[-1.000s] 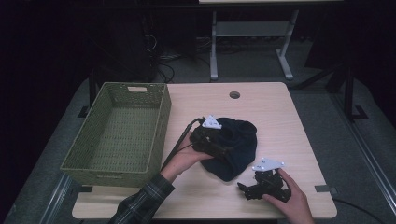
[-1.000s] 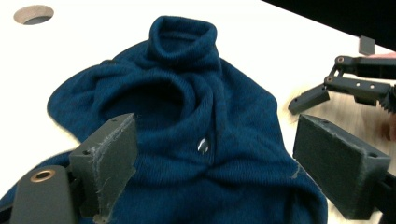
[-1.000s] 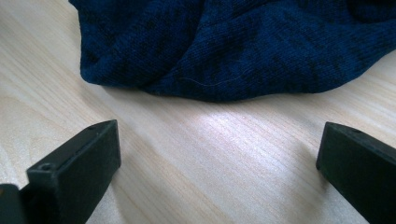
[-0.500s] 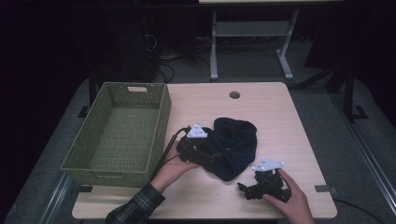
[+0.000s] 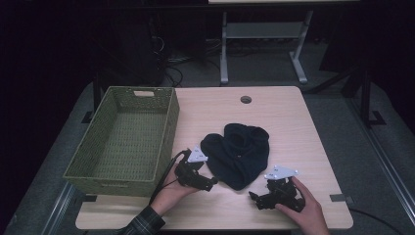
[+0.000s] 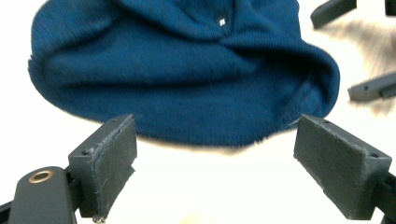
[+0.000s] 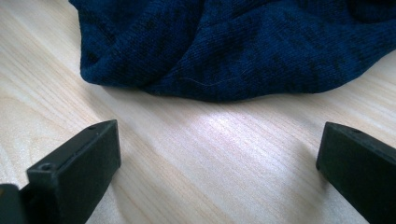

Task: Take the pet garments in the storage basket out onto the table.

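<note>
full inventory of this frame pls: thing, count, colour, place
knit hat: 1, dark blue, lying crumpled at the table's middle
basket: 1, green woven, on the table's left side, nothing in it
table: 1, light wood, round hole near its far edge
left gripper: 1, black, jaws open, just short of the hat's near-left edge
right gripper: 1, black, jaws open, on the table near the hat's near-right edge
hands: 2, one on each gripper

Dim room, lit table, uneven exposure between views

The high view is dark beyond the table [image 5: 274, 112]. The left gripper view overexposes the tabletop to white and blurs the cloth's [image 6: 187, 74] near edge; the right gripper view is sharp, with a soft glare patch on the wood.
</note>
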Demonstrator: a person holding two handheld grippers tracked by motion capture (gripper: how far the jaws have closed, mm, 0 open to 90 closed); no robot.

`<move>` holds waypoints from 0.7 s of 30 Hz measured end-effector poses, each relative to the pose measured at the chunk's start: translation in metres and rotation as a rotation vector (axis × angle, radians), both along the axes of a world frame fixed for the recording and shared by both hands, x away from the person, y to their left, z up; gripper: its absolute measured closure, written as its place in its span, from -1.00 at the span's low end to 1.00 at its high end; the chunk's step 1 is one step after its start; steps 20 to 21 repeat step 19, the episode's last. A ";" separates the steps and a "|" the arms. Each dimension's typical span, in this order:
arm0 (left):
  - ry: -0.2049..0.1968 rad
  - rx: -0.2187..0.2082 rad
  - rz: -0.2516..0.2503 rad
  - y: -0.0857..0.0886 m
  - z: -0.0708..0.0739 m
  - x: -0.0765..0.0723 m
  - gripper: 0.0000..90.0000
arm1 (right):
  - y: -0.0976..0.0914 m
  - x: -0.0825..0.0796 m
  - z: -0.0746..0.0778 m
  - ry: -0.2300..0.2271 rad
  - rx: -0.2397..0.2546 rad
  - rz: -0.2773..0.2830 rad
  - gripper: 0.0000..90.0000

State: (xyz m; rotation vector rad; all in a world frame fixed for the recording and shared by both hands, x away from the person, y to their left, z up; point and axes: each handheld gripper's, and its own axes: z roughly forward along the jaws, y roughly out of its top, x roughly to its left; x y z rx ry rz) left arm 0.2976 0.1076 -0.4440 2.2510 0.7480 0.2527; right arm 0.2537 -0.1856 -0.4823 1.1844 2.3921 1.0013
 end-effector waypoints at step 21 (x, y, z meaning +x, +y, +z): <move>-0.045 0.011 -0.016 0.007 -0.034 -0.010 -0.72 | 0.000 0.000 0.000 0.000 -0.001 0.000 -1.00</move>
